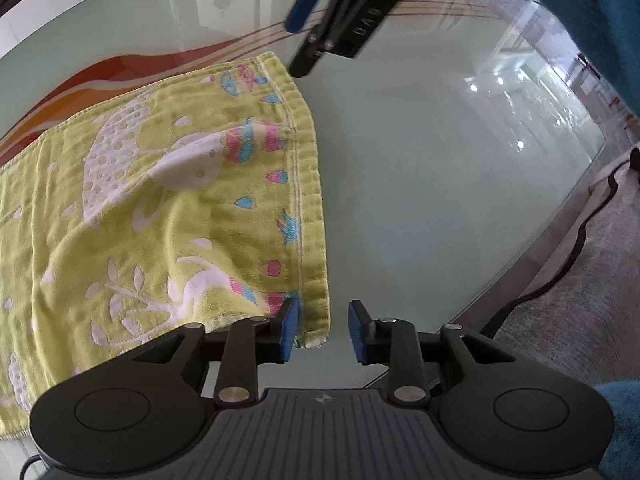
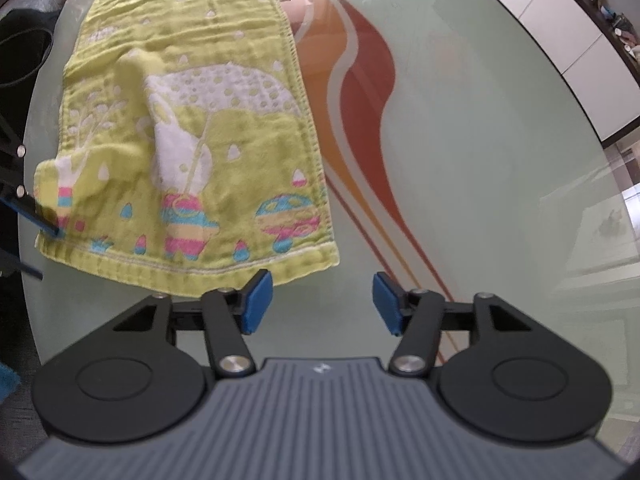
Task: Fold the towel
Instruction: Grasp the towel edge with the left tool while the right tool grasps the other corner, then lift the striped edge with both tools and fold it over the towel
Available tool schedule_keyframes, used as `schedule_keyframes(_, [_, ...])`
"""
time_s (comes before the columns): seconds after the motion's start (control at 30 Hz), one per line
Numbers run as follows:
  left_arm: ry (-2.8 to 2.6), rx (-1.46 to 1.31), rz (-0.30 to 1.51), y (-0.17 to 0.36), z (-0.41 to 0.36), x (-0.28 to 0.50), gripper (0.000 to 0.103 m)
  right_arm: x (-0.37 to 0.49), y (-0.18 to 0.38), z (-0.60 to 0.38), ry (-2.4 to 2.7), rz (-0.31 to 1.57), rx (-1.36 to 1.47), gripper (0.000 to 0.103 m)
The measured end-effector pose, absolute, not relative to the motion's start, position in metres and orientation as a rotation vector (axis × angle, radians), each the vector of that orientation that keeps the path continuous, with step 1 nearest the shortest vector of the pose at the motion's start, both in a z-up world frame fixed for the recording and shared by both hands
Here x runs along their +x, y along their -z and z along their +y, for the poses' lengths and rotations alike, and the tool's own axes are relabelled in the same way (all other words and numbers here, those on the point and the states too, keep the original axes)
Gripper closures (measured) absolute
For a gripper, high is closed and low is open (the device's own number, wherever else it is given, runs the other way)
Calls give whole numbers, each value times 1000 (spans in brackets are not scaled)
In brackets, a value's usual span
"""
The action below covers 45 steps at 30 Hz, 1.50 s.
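Glass table (image 1: 420,168) with red-orange swirl carries the yellow towel (image 1: 168,200), spread flat but rumpled. Left gripper (image 1: 323,332) low at the towel's near corner, jaws apart, gripping nothing. Right gripper (image 2: 322,304) off the far corner, jaws spread, also free. Black cable (image 1: 560,272) on grey floor
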<state>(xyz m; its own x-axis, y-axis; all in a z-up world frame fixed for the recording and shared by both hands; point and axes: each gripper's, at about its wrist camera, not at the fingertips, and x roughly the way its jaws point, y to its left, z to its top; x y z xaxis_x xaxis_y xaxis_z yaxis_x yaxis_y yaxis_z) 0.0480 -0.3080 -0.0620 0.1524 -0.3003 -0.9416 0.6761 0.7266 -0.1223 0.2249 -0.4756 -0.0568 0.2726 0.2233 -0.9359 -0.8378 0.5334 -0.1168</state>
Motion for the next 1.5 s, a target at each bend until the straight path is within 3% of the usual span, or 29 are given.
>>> schedule_keyframes(0.07, [730, 370, 1230, 63, -309, 47, 50, 228, 57, -475, -802, 1064, -693, 45])
schedule_keyframes(0.2, [736, 391, 1216, 65, -311, 44, 50, 234, 64, -467, -823, 1091, -673, 45])
schedule_keyframes(0.3, [707, 386, 1218, 64, -310, 45, 61, 235, 70, -460, -845, 1121, -664, 51])
schedule_keyframes(0.43, [661, 354, 1235, 63, -303, 53, 86, 237, 72, -460, -868, 1152, -636, 61])
schedule_keyframes(0.53, [645, 331, 1250, 62, -300, 58, 88, 234, 71, -459, -891, 1162, -626, 79])
schedule_keyframes(0.67, [649, 341, 1255, 60, -307, 55, 94, 230, 70, -458, -910, 1166, -610, 90])
schedule_keyframes(0.73, [677, 297, 1279, 61, -307, 54, 100, 229, 69, -458, -915, 1165, -603, 90])
schedule_keyframes(1.5, [685, 44, 1191, 4, -254, 53, 100, 244, 0, -427, -941, 998, -560, 90])
